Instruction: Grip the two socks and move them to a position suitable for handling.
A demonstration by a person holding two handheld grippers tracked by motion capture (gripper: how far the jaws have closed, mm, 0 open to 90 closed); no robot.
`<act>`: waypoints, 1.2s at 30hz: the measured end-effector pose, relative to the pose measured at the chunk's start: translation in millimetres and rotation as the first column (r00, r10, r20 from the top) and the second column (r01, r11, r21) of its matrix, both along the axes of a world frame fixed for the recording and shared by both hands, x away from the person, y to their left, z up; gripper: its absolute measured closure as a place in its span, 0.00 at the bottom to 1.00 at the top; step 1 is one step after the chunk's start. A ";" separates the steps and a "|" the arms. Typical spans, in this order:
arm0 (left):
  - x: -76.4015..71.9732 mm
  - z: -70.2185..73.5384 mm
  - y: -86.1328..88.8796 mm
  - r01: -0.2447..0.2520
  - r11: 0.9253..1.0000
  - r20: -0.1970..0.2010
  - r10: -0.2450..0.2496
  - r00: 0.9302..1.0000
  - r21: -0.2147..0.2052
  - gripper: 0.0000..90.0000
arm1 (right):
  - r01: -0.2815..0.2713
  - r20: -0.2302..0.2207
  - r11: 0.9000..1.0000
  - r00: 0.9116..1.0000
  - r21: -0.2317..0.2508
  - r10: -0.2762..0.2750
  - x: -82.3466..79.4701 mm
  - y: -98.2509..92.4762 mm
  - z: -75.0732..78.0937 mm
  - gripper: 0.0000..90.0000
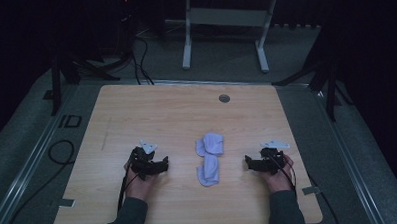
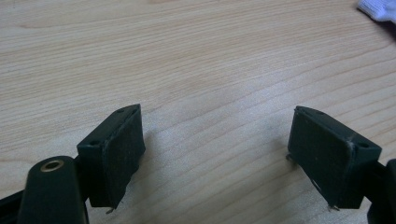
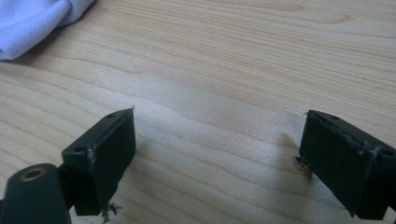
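Cloth: crumpled pale lilac fabric piece [image 1: 209, 164], mid light wooden tabletop [image 1: 176, 113].
Left tongs [image 1: 161, 166]: apart, empty, flanking cloth.
Right tongs [image 1: 249, 162]: apart, empty, likely poised for a two-sided pickup.

Camera setup on my rig, three feeds.

My high view sits above my side, looking forward and down over the whole table [image 1: 136, 109]. Each gripper view rides low and close, looking along its own jaws at the wood; both catch an edge of the white cloth [image 3: 32, 21] ahead.
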State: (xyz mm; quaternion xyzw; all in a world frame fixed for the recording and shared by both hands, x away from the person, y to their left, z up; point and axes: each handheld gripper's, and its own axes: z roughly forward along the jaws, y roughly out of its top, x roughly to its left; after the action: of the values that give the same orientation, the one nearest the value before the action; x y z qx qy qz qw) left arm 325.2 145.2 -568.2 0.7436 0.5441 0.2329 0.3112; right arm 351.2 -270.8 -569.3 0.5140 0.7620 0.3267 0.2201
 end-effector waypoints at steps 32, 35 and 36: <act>-23.1 18.1 -20.2 0.167 0.984 -0.014 -0.168 0.986 -0.061 0.96 | -0.001 0.009 1.000 1.000 0.003 0.001 -3.0 0.2 0.3 0.17; -26.4 21.0 -25.4 0.210 0.974 -0.004 -0.211 0.977 -0.088 0.99 | -0.001 0.008 1.000 1.000 0.003 0.001 -3.0 0.2 0.4 0.17; -28.3 22.7 -29.9 0.241 0.964 0.001 -0.243 0.970 -0.108 0.99 | -0.002 0.009 1.000 1.000 0.003 0.002 -3.0 0.2 0.3 0.17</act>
State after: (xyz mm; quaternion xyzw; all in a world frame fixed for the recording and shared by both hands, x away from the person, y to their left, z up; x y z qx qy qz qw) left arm 296.8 115.3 -545.5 0.7881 0.4629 0.1588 0.3735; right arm 348.2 -270.7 -569.0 0.5122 0.7610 0.3302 0.2225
